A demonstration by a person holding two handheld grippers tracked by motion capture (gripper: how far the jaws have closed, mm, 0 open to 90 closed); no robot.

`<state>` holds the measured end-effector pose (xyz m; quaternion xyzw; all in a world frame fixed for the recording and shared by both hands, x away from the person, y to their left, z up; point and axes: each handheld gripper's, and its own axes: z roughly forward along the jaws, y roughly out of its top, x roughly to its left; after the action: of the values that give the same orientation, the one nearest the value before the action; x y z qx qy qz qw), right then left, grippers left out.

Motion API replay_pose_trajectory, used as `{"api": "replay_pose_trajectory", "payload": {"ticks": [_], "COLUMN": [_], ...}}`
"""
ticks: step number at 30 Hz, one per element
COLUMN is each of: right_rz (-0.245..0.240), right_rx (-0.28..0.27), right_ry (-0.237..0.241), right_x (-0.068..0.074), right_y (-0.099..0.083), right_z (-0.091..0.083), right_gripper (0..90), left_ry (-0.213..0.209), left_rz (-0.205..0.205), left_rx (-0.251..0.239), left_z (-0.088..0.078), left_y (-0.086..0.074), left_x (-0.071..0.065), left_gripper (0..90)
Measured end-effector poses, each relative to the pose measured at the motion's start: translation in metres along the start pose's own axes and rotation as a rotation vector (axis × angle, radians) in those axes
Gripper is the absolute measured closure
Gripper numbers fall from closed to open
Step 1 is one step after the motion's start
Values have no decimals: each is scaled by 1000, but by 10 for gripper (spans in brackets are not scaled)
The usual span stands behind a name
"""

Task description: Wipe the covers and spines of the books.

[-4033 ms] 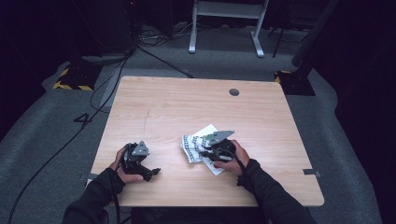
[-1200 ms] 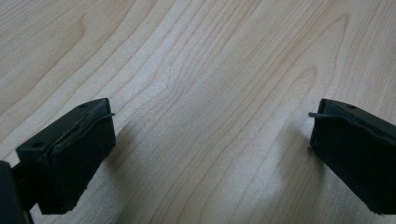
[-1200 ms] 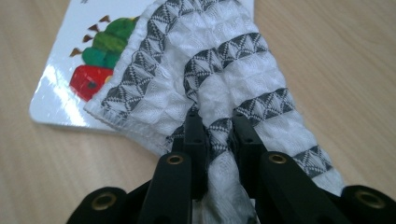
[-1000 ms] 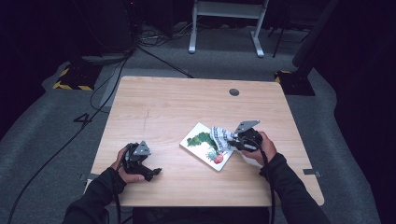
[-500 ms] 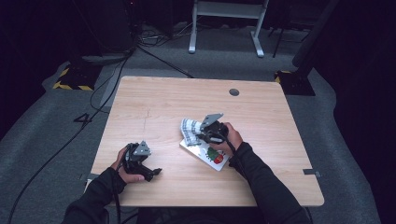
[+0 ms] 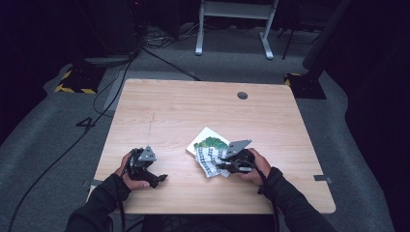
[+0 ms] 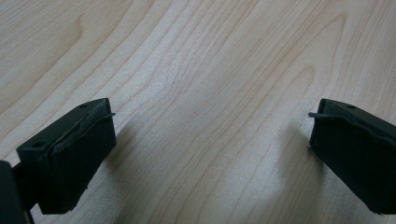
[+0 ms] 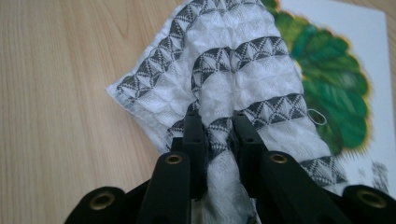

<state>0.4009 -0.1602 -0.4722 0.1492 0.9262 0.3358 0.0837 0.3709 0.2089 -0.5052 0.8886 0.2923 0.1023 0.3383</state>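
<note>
A white cloth (image 6: 211,159) with grey triangle bands lies bunched over a white book (image 6: 207,141) with a green picture on its cover, right of the table's middle. My right gripper (image 6: 222,166) is shut on the cloth; in the right gripper view the jaws pinch a fold of the cloth (image 8: 224,84) between them, with the book's green picture (image 8: 336,93) beyond at the right. My left gripper (image 6: 159,179) rests near the table's front left, held by a gloved hand. In the left gripper view its jaws stand wide apart over bare wood, and the left gripper (image 7: 210,126) holds nothing.
The wooden table (image 6: 159,111) has a round cable hole (image 6: 242,95) at its far right. Past the far edge are a white stand's feet (image 6: 232,29), cables on grey carpet and a yellow-black striped block (image 6: 72,82).
My right gripper has swept the cloth left and back toward the front across the book, so the book's far part shows again. The left gripper has stayed in place.
</note>
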Motion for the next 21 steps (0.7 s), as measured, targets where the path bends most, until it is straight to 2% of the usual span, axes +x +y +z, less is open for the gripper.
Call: {"api": "replay_pose_trajectory", "payload": {"ticks": [4, 5, 7, 10, 12, 14, 16, 18, 21], "right_rz": [25, 46, 71, 78, 79, 110, 118, 137, 190], "right_rx": [-3, -5, -12, -11, 0, -1, 2, 10, 6], "right_ry": [-21, -30, -39, -55, -80, -116, -130, -165, -204], "right_x": [-2, -4, -7, -9, -11, -18, -20, -27, -39], "right_y": [-13, -22, -29, -34, -39, -48, -51, -59, -72], "right_z": [-10, -17, -21, -25, -29, -36, -38, -44, -53], "right_gripper": [793, 794, 795, 795, 795, 795, 796, 796, 796], "left_ry": [1, 0, 0, 1, 0, 0, 0, 1, 0], "left_rz": [0, -1, 0, -1, 0, 0, 0, 0, -1], "left_rx": [0, 0, 0, -1, 0, 0, 0, -1, 0], "left_z": [0, 0, 0, 0, 0, 0, 0, 0, 0], "left_y": [0, 0, 0, 0, 0, 0, 0, 0, 0], "left_x": [0, 0, 0, 0, 0, 0, 0, 0, 0], "left_gripper": [6, 6, 5, 4, 5, 4, 5, 5, 5]}}
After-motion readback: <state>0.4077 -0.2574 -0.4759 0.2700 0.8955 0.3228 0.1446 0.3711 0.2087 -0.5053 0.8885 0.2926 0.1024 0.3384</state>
